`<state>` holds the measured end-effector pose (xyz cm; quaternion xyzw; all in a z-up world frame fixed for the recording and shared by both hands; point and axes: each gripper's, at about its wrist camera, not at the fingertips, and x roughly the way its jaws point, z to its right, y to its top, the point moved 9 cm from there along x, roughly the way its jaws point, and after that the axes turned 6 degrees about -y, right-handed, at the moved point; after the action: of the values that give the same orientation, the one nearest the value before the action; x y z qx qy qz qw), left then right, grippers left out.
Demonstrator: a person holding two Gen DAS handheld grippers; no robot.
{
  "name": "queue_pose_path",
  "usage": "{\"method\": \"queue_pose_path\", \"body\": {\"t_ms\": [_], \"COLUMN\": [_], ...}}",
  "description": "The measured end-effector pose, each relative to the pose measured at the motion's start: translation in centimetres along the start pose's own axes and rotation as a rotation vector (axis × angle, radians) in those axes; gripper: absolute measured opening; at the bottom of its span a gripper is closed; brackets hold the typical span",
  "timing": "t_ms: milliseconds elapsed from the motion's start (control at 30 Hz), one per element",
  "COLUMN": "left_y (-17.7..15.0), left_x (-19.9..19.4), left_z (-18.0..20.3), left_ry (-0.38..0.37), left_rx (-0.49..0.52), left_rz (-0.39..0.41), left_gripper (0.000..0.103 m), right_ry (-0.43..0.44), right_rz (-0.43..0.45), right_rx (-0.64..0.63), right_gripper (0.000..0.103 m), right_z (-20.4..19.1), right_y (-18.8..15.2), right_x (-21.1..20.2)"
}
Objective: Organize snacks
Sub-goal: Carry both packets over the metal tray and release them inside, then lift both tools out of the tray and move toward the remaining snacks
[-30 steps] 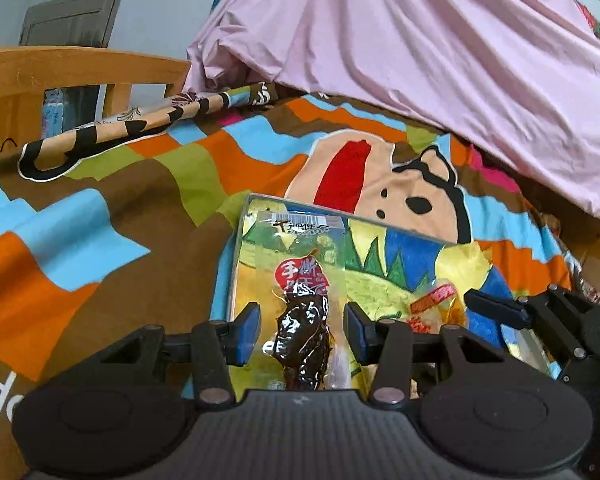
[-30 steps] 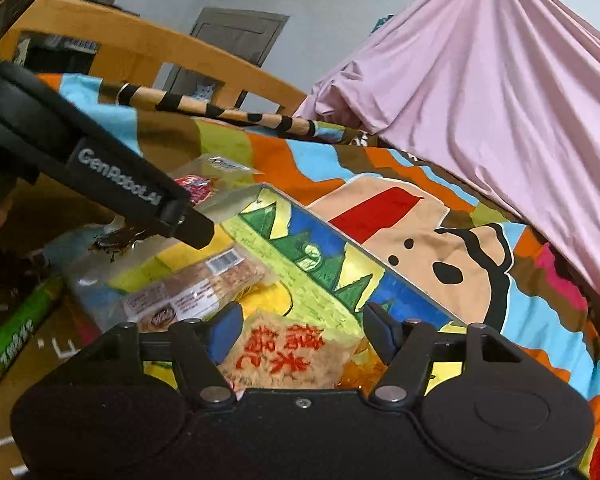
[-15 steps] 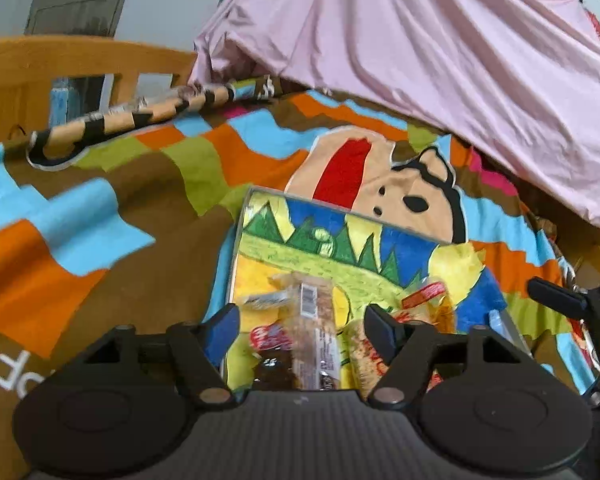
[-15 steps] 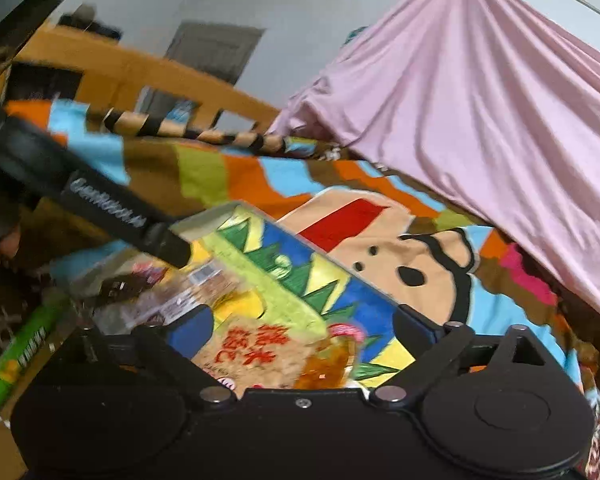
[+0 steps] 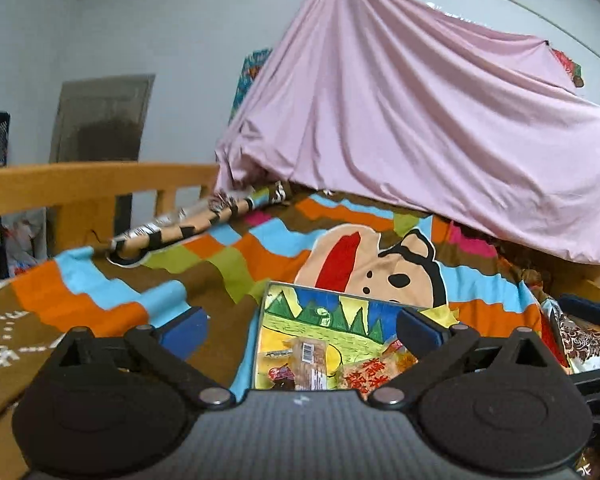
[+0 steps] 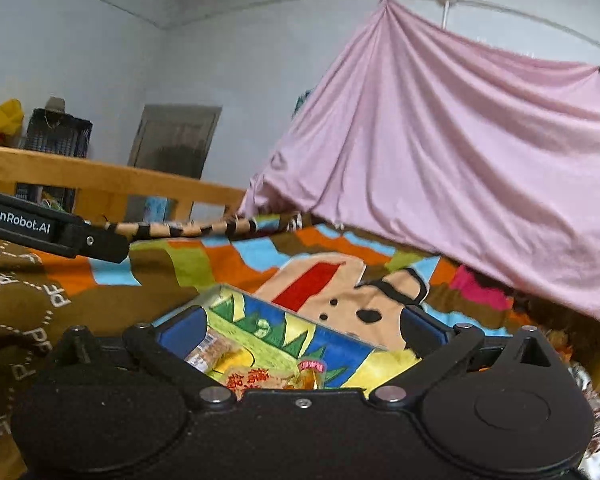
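Note:
A shallow box (image 5: pixel 324 291) lined with a bright drawing of trees lies on the bedspread. In it are a clear packet with a barcode (image 5: pixel 310 360), a dark snack packet (image 5: pixel 280 374) and an orange packet with red characters (image 5: pixel 366 376). My left gripper (image 5: pixel 302 328) hovers above and behind the box, jaws opening wide, nothing between them. My right gripper (image 6: pixel 304 332) hangs over the same box (image 6: pixel 284 308), its jaws also opening and empty. Below it lie the clear packet (image 6: pixel 212 350) and the orange packet (image 6: pixel 252 380). A left finger (image 6: pixel 52 232) shows at the right wrist view's left edge.
The bedspread (image 5: pixel 204 264) is patchwork, with a cartoon dog (image 5: pixel 380 268). A pink sheet (image 5: pixel 420 140) hangs behind it. A wooden bed rail (image 5: pixel 80 180) runs along the left, with a striped roll (image 5: pixel 180 232) by it. Patterned fabric (image 5: pixel 580 340) lies at the right.
Both grippers opened wide, rose and drew back from the box. The dark snack packet that lay between the left fingers now rests in the box with the others.

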<state>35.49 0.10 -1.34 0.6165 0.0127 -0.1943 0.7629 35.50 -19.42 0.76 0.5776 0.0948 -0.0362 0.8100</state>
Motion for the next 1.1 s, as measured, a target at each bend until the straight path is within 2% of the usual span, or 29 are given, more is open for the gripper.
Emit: {"method": "queue_pose_path", "body": {"t_ms": [133,333,533,933,1100], "left_y": [-0.4,-1.5,-2.9,-4.9,-6.0], "left_x": [-3.2,-7.9,-11.3,-15.3,-16.2], "left_z": [0.7,1.3,1.8,2.3,3.2], "left_ry": [0.021,0.068,0.097,0.099,0.089], "left_rx": [0.025,0.052,0.063,0.045,0.066], "left_rz": [0.026,0.070,0.060,0.046,0.027], "left_gripper": [0.102,0.103,0.103,0.103,0.103], "right_ry": [-0.007,-0.038,-0.055,-0.058,-0.072], "right_rz": [0.033,0.036,0.017,-0.044,-0.125], "right_rx": [0.013,0.060,0.050,0.075,0.102], "right_gripper": [0.102,0.102,0.102,0.102,0.102], "right_z": [0.5,1.3,1.0,0.7,1.1], "right_y": [0.7,0.2,-0.7,-2.5,-3.9], "right_x": [-3.6,-9.0,-12.7,-17.1,-17.6]}}
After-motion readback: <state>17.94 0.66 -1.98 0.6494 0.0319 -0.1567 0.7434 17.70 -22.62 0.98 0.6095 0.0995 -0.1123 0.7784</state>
